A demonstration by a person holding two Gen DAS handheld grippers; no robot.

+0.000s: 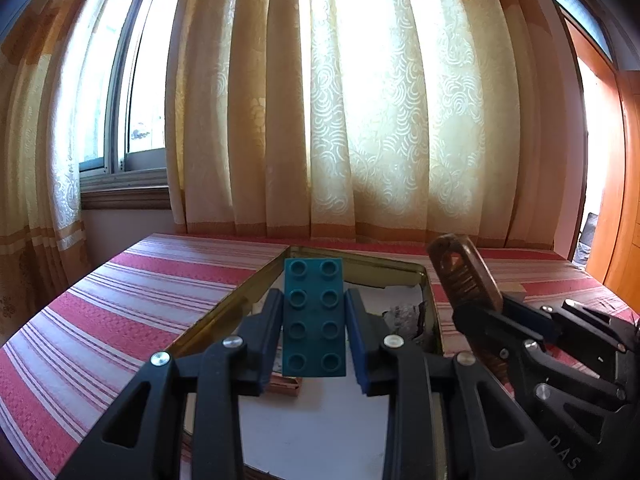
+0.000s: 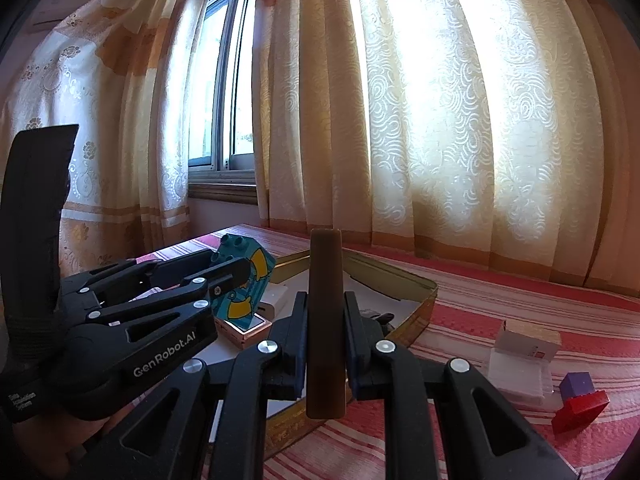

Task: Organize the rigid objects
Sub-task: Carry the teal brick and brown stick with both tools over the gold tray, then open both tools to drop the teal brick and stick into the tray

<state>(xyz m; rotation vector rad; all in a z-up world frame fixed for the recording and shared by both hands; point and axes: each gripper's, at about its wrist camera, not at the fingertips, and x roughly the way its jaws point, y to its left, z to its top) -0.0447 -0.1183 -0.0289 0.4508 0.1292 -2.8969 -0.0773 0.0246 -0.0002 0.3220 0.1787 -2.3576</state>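
Where curtains hang, striped tablecloth carries tin.

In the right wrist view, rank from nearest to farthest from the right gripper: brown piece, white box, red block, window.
1. Brown piece: clamped in the right gripper.
2. White box: on the striped cloth, to the right.
3. Red block: just beyond the box, farther right; close call.
4. Window: behind the curtains, upper left.

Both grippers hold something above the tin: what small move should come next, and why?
Probably lower the left gripper and release the teal brick into the tin. The brick already hangs over the tin's white floor, while the right gripper holds the brown piece upright nearer the rim.
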